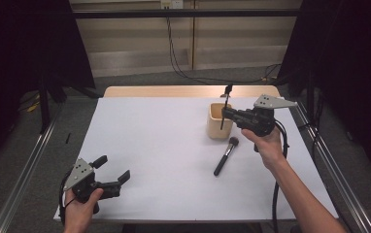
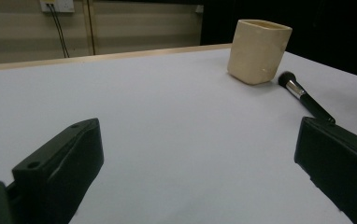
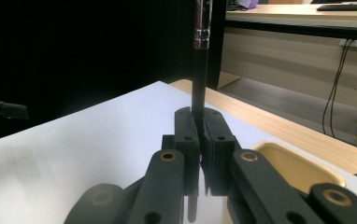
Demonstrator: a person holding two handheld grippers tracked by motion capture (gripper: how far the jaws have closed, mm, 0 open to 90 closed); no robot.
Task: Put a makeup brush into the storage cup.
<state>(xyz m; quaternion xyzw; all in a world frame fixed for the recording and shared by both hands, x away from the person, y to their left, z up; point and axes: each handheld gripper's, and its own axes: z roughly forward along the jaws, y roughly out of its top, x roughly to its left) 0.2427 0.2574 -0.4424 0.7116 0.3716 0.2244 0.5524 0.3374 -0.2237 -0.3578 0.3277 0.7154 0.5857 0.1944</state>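
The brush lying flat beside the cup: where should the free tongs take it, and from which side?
Grip the makeup brush on its slim black handle, below the ferrule, coming straight down with the jaws across it. It lies flat and diagonal, head toward the cup, so the left tongs, standing open, likely suit.

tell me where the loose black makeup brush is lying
In the high view the black makeup brush with the silver ferrule lies flat on the white table, right of centre, just in front of the cream cup.
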